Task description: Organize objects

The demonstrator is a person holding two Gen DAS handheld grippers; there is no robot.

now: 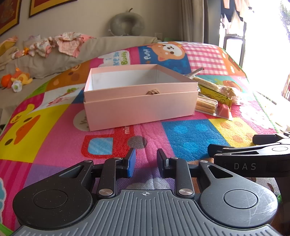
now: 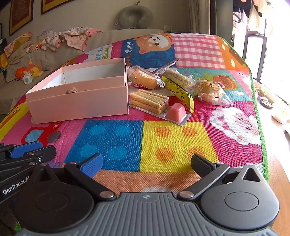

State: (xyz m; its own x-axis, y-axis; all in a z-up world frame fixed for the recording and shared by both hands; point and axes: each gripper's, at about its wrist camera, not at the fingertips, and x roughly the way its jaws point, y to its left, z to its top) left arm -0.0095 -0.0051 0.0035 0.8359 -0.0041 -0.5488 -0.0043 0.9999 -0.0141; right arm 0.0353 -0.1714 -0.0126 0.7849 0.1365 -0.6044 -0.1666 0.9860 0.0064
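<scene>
Domestic living room, apparently with a small child in the household. Evidence: cartoon-printed play mat spread underfoot; beige sofa strewn with baby clothes and soft toys; framed pictures on wall; neck pillow; laundry, probably, hanging by the window.

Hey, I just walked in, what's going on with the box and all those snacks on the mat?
A person holds a hand-held gripper in each hand over a colourful play mat. Both the left hand-held gripper and the right hand-held gripper are open and hold nothing. An open pink box sits ahead. Beside it lie wrapped snacks: a biscuit stick pack, a yellow packet and wrapped buns. None is being handled yet.
</scene>
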